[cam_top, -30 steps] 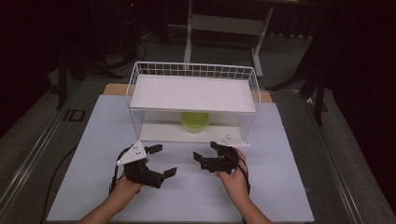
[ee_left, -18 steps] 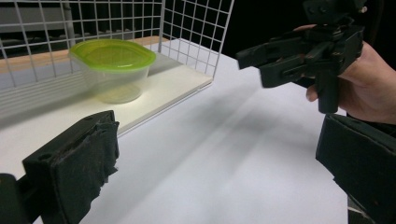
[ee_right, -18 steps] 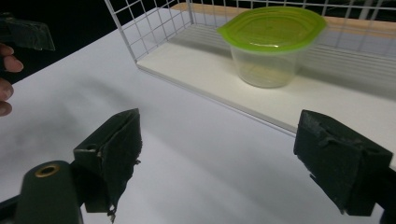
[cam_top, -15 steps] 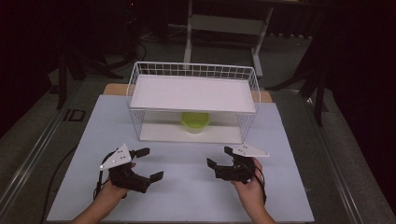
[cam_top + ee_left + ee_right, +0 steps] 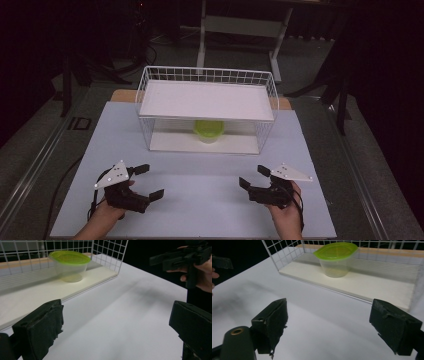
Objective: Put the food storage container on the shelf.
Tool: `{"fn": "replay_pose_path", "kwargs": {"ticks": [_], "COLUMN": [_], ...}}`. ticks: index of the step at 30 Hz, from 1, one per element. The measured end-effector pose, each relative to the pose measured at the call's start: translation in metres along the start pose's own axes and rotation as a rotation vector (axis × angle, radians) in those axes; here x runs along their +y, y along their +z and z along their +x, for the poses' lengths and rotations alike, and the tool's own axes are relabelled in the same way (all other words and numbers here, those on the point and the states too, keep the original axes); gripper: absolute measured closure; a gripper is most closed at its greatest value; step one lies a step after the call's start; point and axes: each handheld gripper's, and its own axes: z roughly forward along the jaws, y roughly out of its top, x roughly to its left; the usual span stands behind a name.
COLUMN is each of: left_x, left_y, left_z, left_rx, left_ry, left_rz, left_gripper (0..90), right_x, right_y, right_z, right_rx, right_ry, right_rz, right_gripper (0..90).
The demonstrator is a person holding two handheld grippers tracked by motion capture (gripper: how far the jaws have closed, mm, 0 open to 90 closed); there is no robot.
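A clear plastic tub with a green lid stands on the lower shelf of a white wire rack. My left gripper rests near the table's front left, open, with nothing between its jaws. Toward the front right, my right gripper is open too and holds nothing. Both point toward the rack, well short of it. In the left gripper view the right gripper appears at the upper right, held by a hand.
The rack has a white top shelf and a white bottom board. It stands at the back of a white table mat. Dark floor and a desk frame lie beyond the table.
Both grippers have moved apart and back toward the front edge, the left one leftward and the right one rightward. They stay open.
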Motion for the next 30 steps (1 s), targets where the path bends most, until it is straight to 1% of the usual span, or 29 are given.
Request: {"fn": "replay_pose_path", "kwargs": {"ticks": [2, 4, 6, 7, 10, 13, 15, 17, 19, 21, 22, 26, 30], "left_x": [-0.003, -0.005, -0.008, -0.01, -0.012, -0.013, -0.014, -0.014, -0.016, -0.017, -0.017, -0.018, -0.02], "left_y": [-0.002, -0.004, -0.006, -0.007, -0.009, -0.011, -0.012, -0.013, -0.014, -0.013, -0.012, -0.011, -0.009], "left_z": [0.0, 0.0, 0.0, 0.0, -0.001, -0.001, -0.001, 0.0, 0.0, 0.0, 0.0, 0.001, -0.002], "left_rx": [0.004, 0.009, 0.014, 0.012, 0.014, 0.015, 0.017, 0.027, 0.036, 0.037, 0.039, 0.04, 0.064], "left_ry": [-0.007, -0.009, -0.013, -0.02, -0.02, -0.022, -0.031, -0.033, -0.029, -0.028, -0.026, -0.039, -0.023], "left_rz": [0.009, 0.017, 0.013, 0.009, 0.01, 0.0, -0.012, -0.024, -0.032, -0.028, -0.025, -0.03, -0.041], "left_gripper": [0.2, 0.2, 0.2, 0.2, 0.3, 0.2, 0.2, 0.2, 0.2, 0.2, 0.2, 0.2, 0.2], "right_x": [-0.002, -0.005, -0.008, -0.009, -0.013, -0.017, -0.02, -0.022, -0.022, -0.024, -0.024, -0.027, -0.029], "right_y": [-0.004, -0.007, -0.01, -0.011, -0.017, -0.021, -0.023, -0.024, -0.023, -0.021, -0.02, -0.017, -0.015], "right_z": [-0.002, -0.003, -0.004, -0.004, -0.005, -0.004, -0.004, -0.004, -0.006, -0.007, -0.007, -0.01, -0.013], "right_rx": [0.002, -0.008, -0.002, -0.007, -0.003, -0.011, -0.007, -0.019, -0.011, -0.016, -0.01, -0.009, -0.012], "right_ry": [0.007, 0.001, 0.003, 0.0, 0.007, -0.004, -0.006, -0.029, -0.03, -0.041, -0.046, -0.061, -0.068], "right_rz": [0.001, 0.007, 0.012, 0.013, 0.004, 0.008, 0.012, 0.018, 0.017, 0.022, 0.024, 0.035, 0.039], "right_gripper": [15.0, 15.0, 15.0, 15.0, 15.0, 14.6, 14.5, 14.6, 14.5, 14.5, 14.5, 14.5, 14.5]}}
